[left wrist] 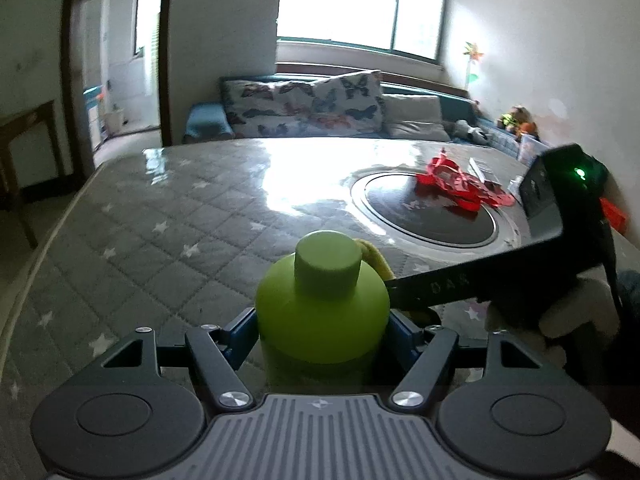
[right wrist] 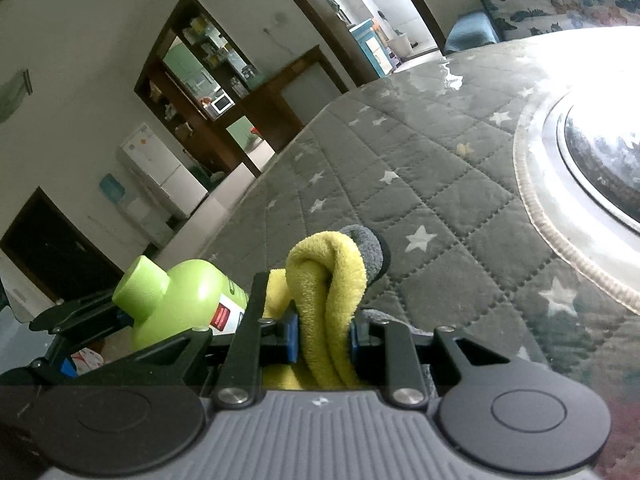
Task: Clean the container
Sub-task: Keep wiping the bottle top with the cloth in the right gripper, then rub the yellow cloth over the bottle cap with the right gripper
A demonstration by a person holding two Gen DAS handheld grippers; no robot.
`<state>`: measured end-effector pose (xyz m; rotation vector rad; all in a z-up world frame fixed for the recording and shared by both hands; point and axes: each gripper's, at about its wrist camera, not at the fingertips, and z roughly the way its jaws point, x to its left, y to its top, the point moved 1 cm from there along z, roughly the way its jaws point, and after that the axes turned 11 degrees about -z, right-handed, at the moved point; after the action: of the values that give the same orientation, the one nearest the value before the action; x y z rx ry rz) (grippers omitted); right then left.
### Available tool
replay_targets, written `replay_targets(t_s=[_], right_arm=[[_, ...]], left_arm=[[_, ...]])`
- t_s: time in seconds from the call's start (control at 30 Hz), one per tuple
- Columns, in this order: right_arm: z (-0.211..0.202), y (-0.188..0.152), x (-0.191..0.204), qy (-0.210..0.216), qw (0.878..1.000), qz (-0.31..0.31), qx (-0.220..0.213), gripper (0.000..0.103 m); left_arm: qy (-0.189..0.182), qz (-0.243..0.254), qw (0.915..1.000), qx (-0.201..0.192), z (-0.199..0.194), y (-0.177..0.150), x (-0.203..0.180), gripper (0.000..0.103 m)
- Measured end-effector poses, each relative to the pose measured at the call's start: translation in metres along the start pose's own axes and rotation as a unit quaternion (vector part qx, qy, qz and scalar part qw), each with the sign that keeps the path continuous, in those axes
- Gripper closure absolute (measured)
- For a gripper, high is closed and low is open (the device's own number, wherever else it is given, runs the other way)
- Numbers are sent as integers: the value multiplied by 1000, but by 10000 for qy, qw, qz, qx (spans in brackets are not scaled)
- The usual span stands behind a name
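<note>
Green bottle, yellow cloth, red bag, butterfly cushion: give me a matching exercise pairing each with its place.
1. green bottle
2. yellow cloth
3. red bag
4. butterfly cushion

A. on the round dark plate
B. in the left gripper's jaws
C. on the sofa behind the table
D. in the right gripper's jaws

Pairs: 1-B, 2-D, 3-A, 4-C

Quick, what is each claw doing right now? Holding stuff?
Left claw: closed on the green bottle.
Right claw: closed on the yellow cloth.
</note>
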<state>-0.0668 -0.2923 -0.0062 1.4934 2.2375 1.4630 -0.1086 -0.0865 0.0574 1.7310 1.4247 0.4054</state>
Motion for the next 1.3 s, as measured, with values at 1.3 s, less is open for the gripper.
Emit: replay_targets(t_s=[1.3], right_arm=[[-67, 14, 3, -1, 9972, 23, -751, 80]], left_arm=[[-813, 679, 9938, -350, 12, -9, -7, 33]])
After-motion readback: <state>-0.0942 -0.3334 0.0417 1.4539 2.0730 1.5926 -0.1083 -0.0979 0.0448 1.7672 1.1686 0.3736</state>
